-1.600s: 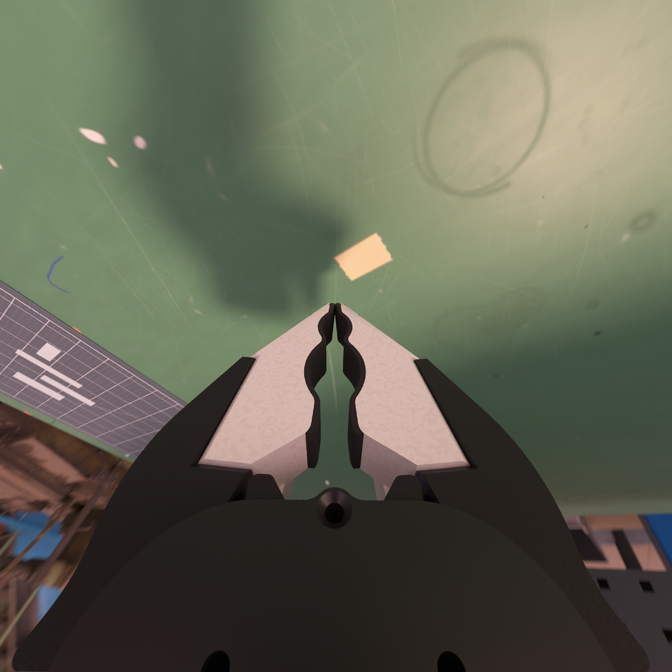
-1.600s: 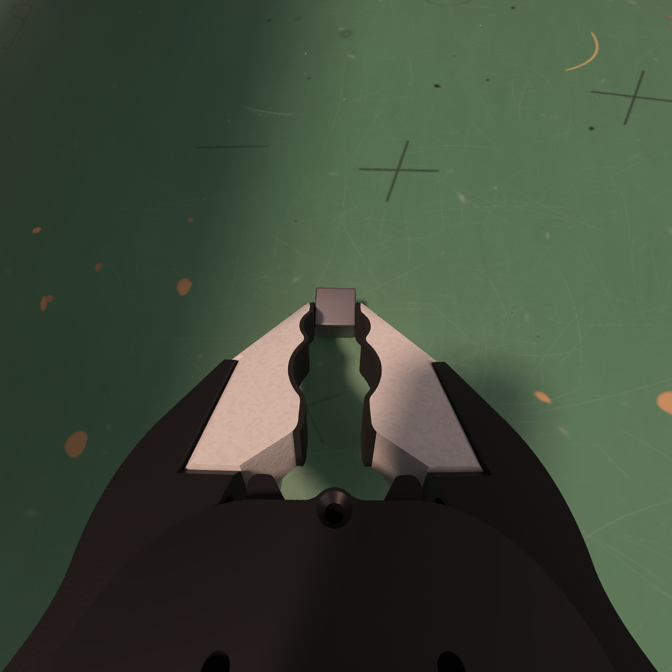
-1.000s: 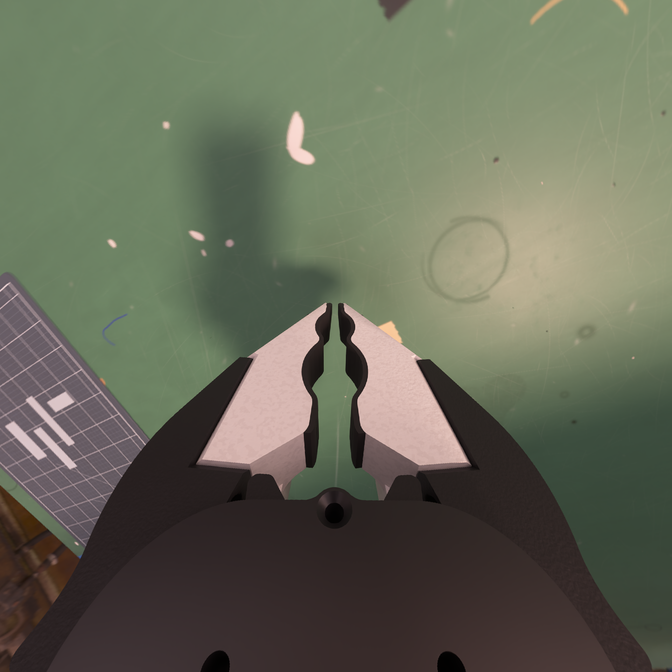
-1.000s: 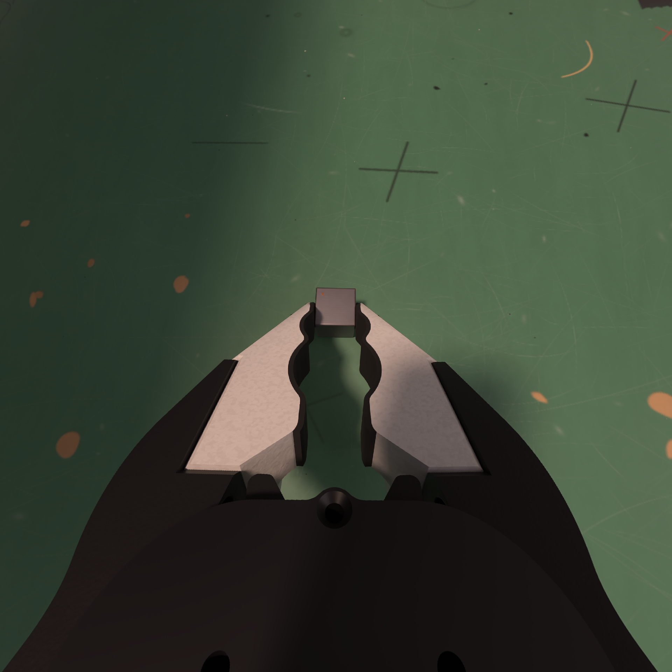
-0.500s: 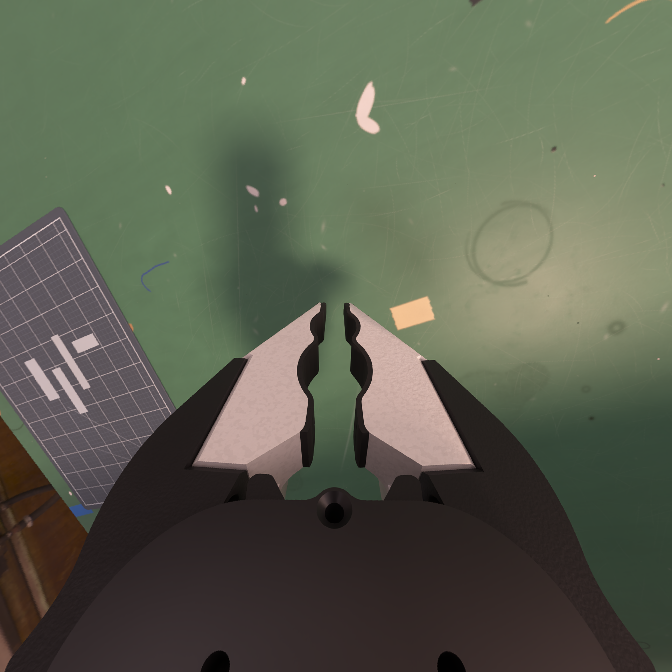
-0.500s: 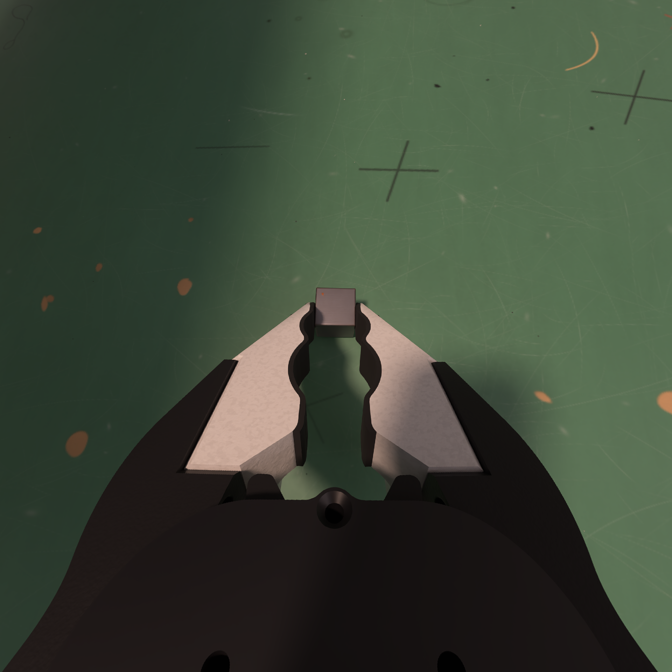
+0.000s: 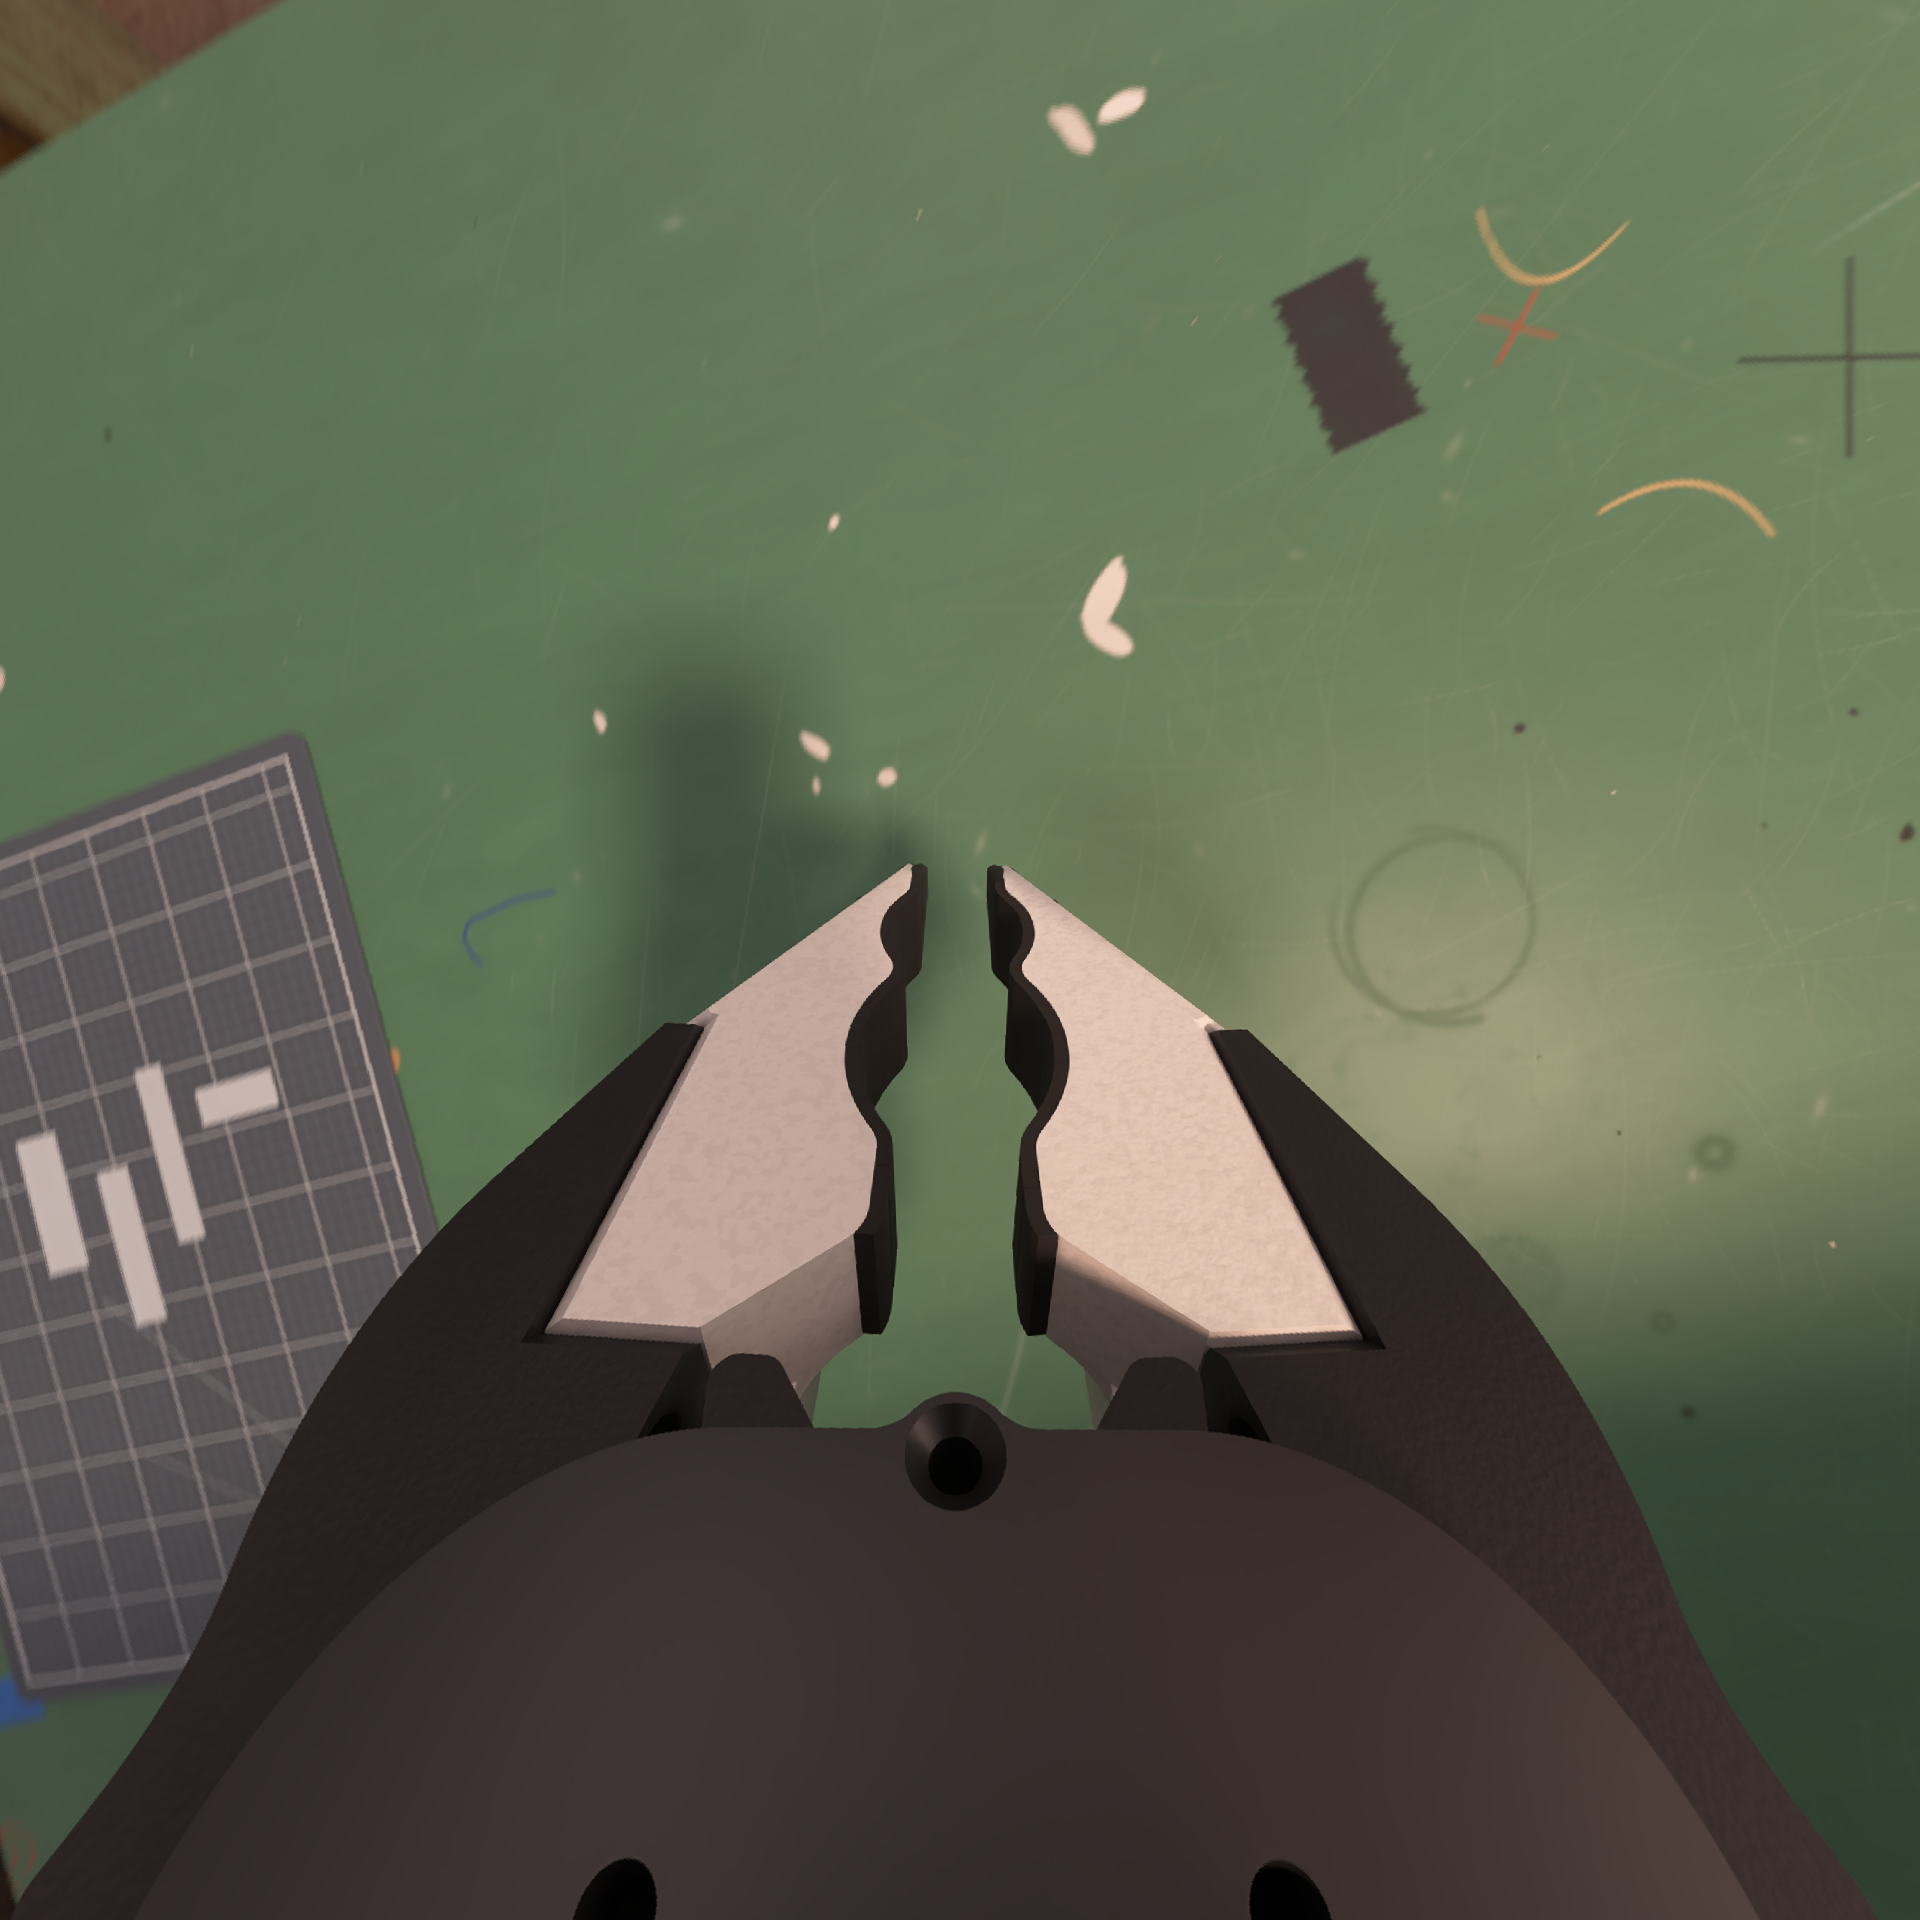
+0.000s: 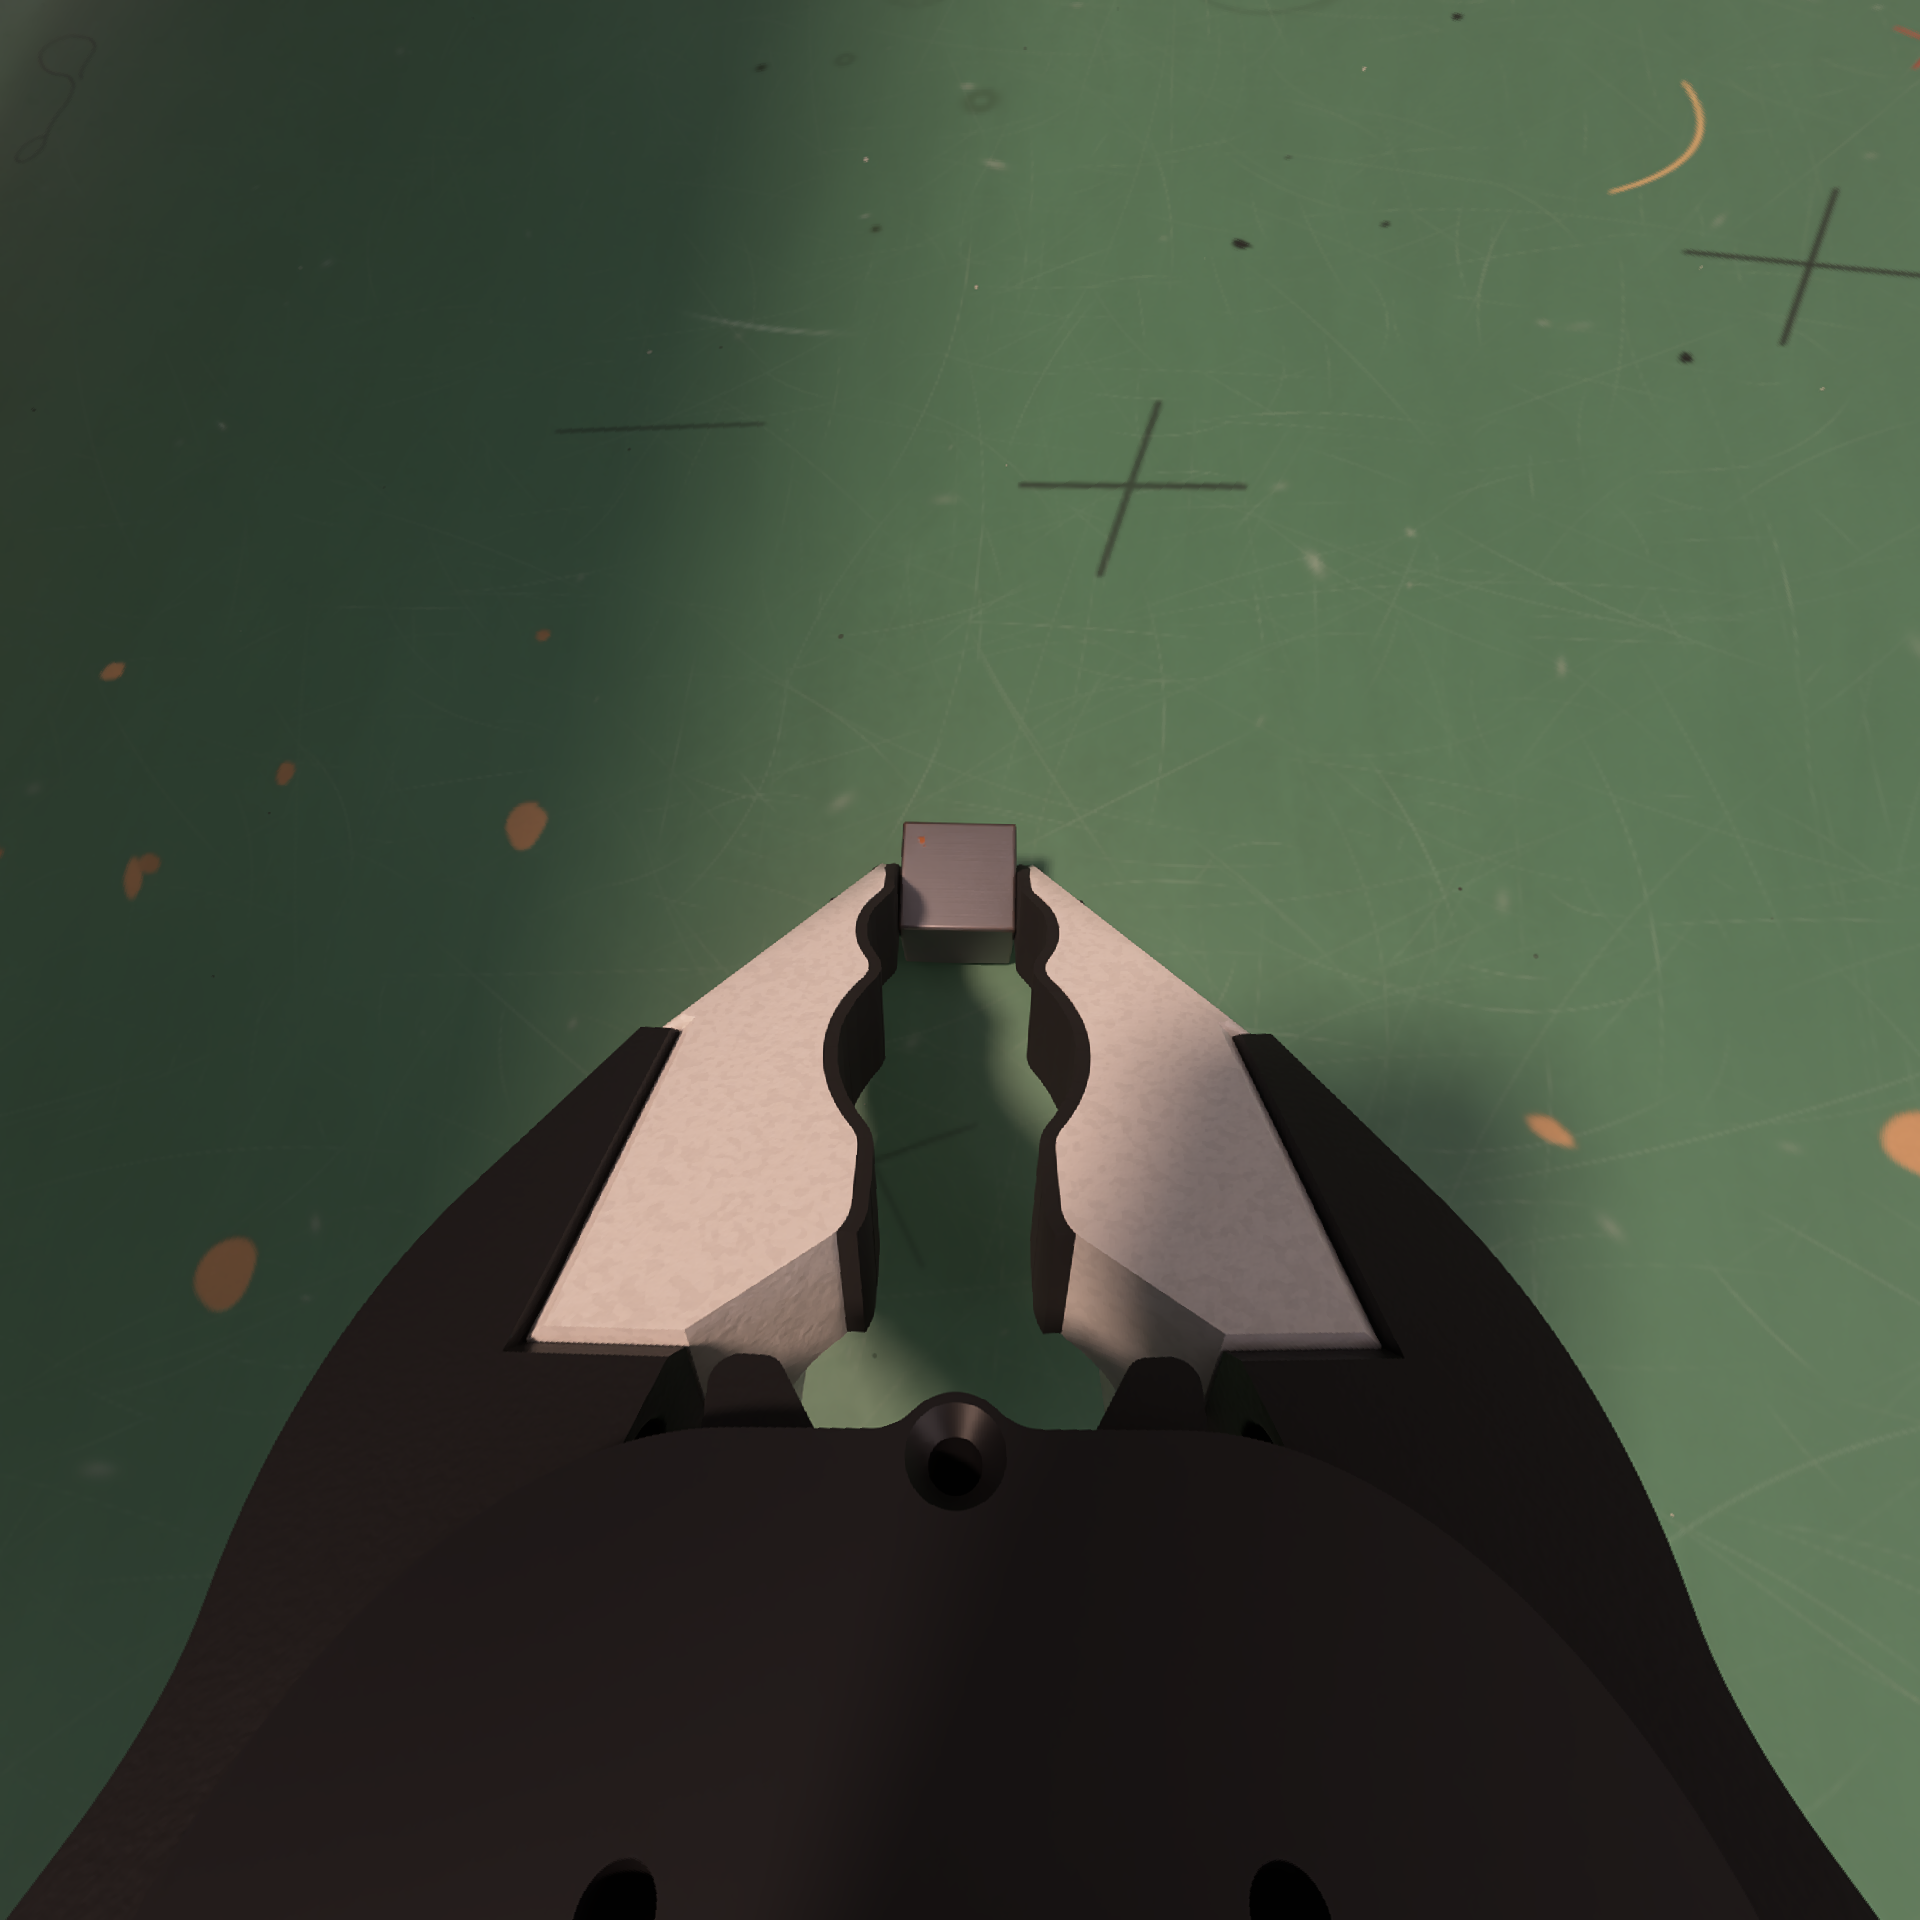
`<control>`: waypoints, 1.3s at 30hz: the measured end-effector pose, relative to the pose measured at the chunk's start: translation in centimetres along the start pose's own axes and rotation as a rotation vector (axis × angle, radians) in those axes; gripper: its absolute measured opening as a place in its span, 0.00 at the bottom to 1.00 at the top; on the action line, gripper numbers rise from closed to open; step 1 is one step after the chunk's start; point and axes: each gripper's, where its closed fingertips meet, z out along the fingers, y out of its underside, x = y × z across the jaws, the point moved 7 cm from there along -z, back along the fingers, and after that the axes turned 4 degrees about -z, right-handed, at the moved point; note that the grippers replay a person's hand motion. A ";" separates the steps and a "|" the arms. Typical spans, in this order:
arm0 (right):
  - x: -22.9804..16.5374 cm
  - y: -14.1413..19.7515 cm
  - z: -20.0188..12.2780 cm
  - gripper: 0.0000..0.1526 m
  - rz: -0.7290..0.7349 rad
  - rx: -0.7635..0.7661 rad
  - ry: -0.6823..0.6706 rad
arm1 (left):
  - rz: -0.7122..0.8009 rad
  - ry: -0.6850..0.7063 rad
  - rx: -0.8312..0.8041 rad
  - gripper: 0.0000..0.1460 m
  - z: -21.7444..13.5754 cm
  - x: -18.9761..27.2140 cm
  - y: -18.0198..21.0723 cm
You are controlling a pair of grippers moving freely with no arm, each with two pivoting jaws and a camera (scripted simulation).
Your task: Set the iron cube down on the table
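In the right wrist view, a small grey iron cube [image 8: 957, 883] sits clamped between the tips of my right gripper [image 8: 957, 902]. The gripper is shut on it and holds it over the green table [image 8: 1351, 779]; I cannot tell whether the cube touches the surface. In the left wrist view, my left gripper [image 7: 954, 883] is empty with a narrow gap between its fingertips, above the green table [image 7: 623, 416]. The cube does not show in that view.
A grey gridded mat [image 7: 177, 1195] lies at the left in the left wrist view. A dark jagged-edged patch [image 7: 1347, 353], pen crosses [image 7: 1847, 357] and pale flecks mark the table. The table edge shows at the top left [image 7: 125, 94]. Crosses [image 8: 1130, 486] and orange spots [image 8: 224, 1273] mark the right view.
My left gripper has opened from nearly shut to a narrow gap and pulled back from the table, so more of the mat and table shows. The right gripper and cube have barely moved.
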 end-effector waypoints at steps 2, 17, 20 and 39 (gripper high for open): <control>0.0 0.0 0.0 0.14 0.000 0.000 0.000 | 0.014 0.004 0.038 0.10 0.6 0.3 -0.6; 0.0 0.0 0.0 0.14 0.000 0.000 0.005 | -0.255 0.036 0.080 0.37 6.8 2.5 -3.2; 0.0 0.0 0.0 0.14 0.003 0.000 0.002 | -0.227 -0.143 0.083 0.38 8.8 1.9 -3.1; 0.1 0.0 -0.1 0.14 0.019 0.003 -0.012 | -0.234 0.153 -0.013 0.39 4.8 3.3 -2.4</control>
